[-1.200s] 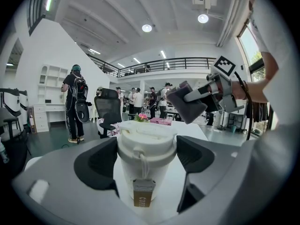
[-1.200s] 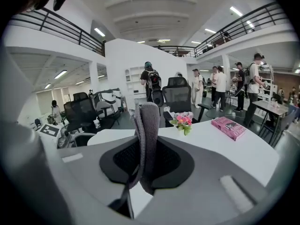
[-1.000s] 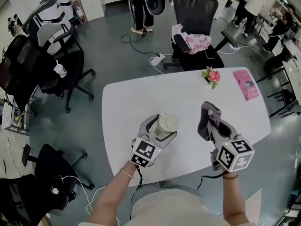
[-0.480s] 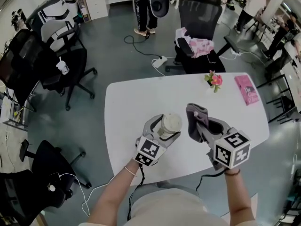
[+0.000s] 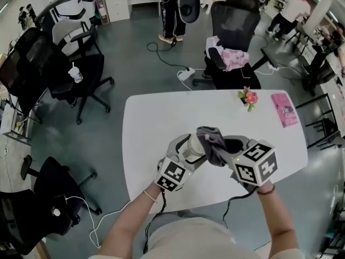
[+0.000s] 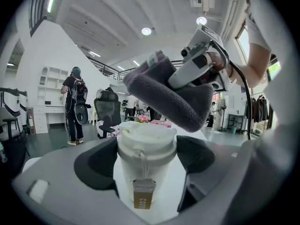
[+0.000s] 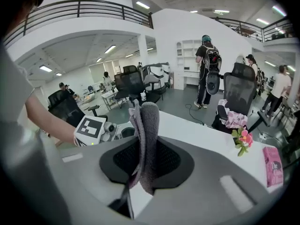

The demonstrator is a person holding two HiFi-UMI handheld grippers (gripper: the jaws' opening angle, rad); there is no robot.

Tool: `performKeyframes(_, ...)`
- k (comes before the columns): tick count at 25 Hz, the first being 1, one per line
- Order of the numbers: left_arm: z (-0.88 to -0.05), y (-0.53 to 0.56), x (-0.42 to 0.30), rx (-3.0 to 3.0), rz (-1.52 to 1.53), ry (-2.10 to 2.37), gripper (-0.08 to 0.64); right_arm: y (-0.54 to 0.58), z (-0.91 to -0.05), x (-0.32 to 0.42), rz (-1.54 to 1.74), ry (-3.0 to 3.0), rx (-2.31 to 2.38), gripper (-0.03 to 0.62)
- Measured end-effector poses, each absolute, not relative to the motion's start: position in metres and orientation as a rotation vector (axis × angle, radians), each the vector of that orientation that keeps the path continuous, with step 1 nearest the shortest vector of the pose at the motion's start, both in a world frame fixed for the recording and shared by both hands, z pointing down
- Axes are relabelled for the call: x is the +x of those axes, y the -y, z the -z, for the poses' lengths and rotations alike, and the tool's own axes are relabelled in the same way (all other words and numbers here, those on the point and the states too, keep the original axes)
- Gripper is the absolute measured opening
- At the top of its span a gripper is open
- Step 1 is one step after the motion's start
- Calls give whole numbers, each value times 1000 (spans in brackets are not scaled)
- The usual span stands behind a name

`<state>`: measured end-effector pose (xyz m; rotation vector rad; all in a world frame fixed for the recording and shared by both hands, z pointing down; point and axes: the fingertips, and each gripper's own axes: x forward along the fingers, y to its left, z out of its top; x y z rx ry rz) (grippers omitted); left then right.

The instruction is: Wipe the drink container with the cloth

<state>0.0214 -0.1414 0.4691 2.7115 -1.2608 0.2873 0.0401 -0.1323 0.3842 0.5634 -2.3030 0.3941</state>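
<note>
Grey cloth [image 5: 211, 142] now lies over against the top of the lidded takeaway cup [image 6: 146, 153] — a second ago we held it well off to the right, with bare tabletop between the two, and half a second ago it was only partway across. We read this as the approach ending and the wiping proper about to start; from the left gripper view the fold hangs right at the lid's far rim, though we cannot tell whether it actually presses on it. Our left gripper [image 5: 186, 150] has its jaws closed onto the cup's sides, gripping it upright over the near middle of the white table [image 5: 156, 117], a small paper tag dangling on a string down the cup's front. Our right gripper [image 5: 229, 147] is pinched tight on the cloth, which stands up between the pads as a thick doubled fold. The tag and string look likely to snag if we rub down that face. Elsewhere on the table a small pink flower [image 5: 248, 97] and a pink packet [image 5: 284, 109] sit well apart at the far right — neither is in our way. Beyond it stands a black office chair [image 5: 234, 20] with a pink garment [image 5: 230, 58] on its seat.
</note>
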Motion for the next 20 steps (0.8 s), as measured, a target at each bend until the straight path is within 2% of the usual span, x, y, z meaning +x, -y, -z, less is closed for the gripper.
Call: performKeyframes(20,-471,140,21,2722,-273,1267,397,134,-414,4,-353,2099,263,72)
